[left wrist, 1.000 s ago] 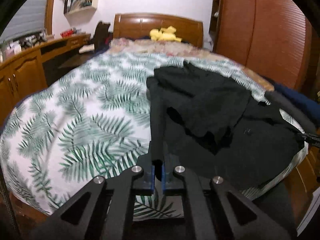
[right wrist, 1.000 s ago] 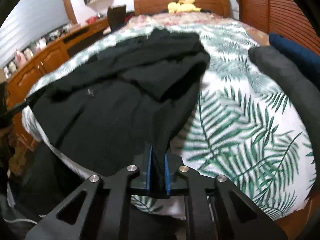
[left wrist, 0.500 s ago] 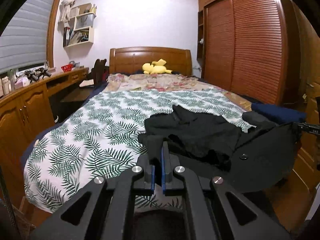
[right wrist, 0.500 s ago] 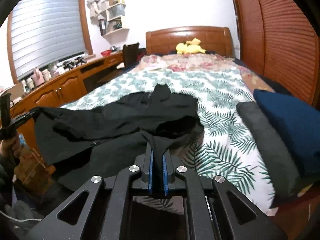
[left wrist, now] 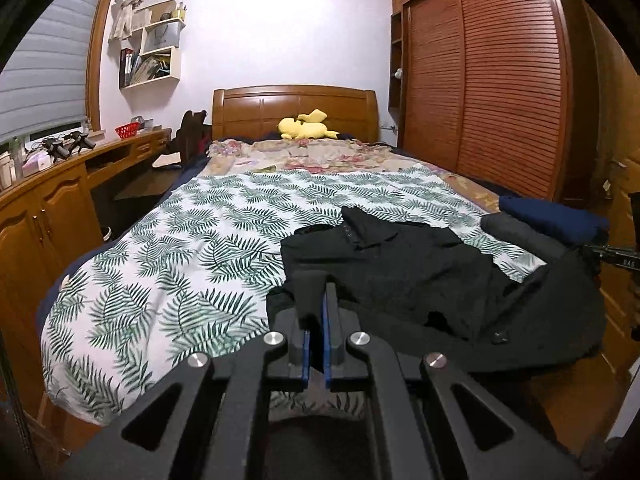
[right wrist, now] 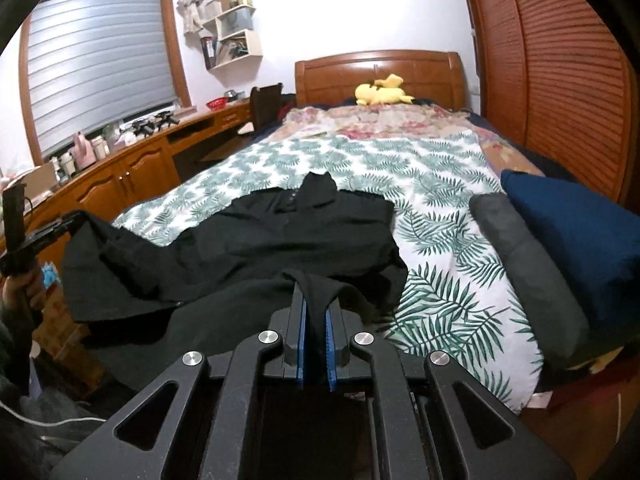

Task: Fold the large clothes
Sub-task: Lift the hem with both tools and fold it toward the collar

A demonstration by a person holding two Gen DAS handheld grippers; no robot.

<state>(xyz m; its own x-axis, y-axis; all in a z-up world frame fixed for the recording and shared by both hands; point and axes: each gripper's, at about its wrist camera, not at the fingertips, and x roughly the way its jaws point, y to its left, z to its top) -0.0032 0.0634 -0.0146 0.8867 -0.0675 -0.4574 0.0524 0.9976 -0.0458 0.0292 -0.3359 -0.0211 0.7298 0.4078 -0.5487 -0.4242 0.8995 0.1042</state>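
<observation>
A large black shirt (left wrist: 420, 268) (right wrist: 288, 236) lies with its collar end on the bed's leaf-print cover (left wrist: 192, 248) (right wrist: 440, 288), its lower part lifted off the foot of the bed. My left gripper (left wrist: 316, 304) is shut on one black hem corner, and my right gripper (right wrist: 316, 304) pinches the other corner between its blue pads. In the right wrist view the left gripper (right wrist: 70, 220) shows far left in a hand, with the cloth stretched from it. The right gripper's tip (left wrist: 600, 250) shows at the right edge of the left wrist view.
A grey folded garment (right wrist: 516, 264) and a navy one (right wrist: 580, 232) lie along the bed's right side. A yellow plush (left wrist: 306, 128) sits by the headboard. A wooden desk with cabinets (left wrist: 48, 208) runs along the left; a slatted wardrobe (left wrist: 500, 88) stands on the right.
Both grippers rose and pulled back from the bed, lifting the shirt's lower edge clear of the cover. Most of this came early; the right one has barely moved since.
</observation>
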